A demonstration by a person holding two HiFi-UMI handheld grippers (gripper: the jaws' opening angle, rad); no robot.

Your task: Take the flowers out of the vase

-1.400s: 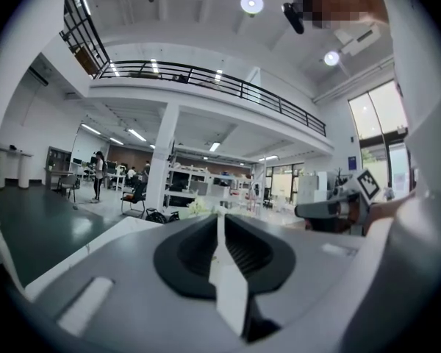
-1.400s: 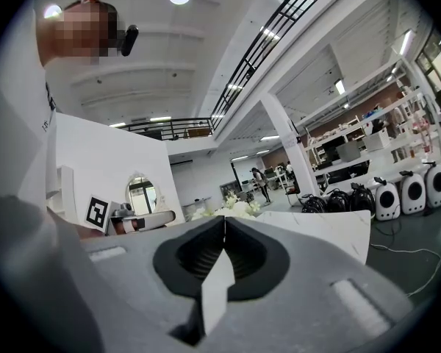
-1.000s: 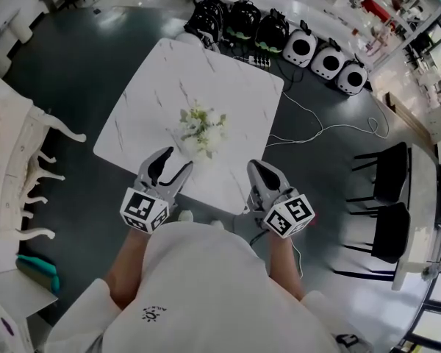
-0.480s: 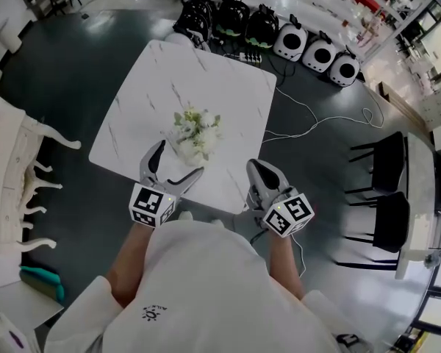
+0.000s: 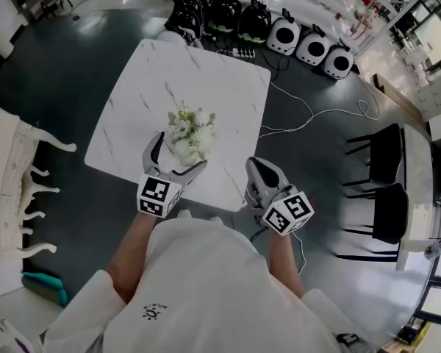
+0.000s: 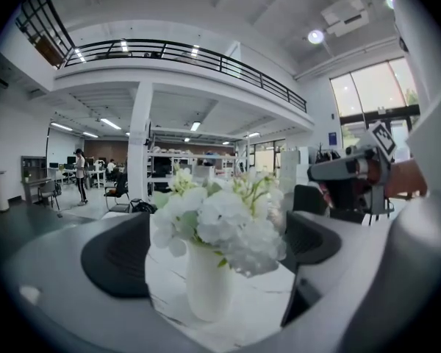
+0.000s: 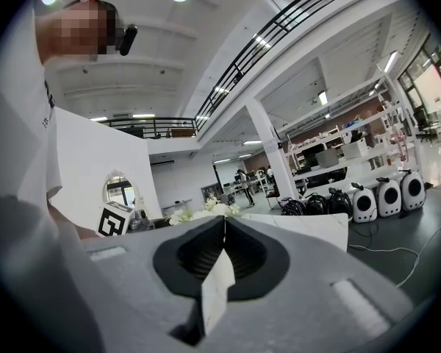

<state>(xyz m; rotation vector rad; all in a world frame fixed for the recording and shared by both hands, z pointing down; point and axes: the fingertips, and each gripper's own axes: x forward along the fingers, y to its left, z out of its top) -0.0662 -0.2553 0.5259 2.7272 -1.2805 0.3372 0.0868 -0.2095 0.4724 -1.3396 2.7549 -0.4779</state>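
Note:
A bunch of white flowers (image 5: 190, 128) stands in a small white vase (image 6: 207, 285) near the front edge of the white marble table (image 5: 206, 65). My left gripper (image 5: 175, 157) reaches in level from the front, its jaws opening wide. The vase and flowers (image 6: 220, 215) stand between the two dark pads (image 6: 121, 256), which do not touch them. My right gripper (image 5: 259, 173) hovers off the table's front right corner, its jaws shut with nothing in them. The right gripper view shows the right gripper's (image 7: 222, 252) closed pads and the flowers (image 7: 206, 210) far beyond.
A row of black and white rounded cases (image 5: 279, 31) lines the floor beyond the table, with a white cable (image 5: 316, 116) trailing from them. Black chairs (image 5: 386, 197) stand at the right and a white carved chair (image 5: 22, 190) at the left.
My left gripper has moved forward and down toward the vase, and its jaws have spread from narrow to wide on either side of it. The right gripper has stayed put.

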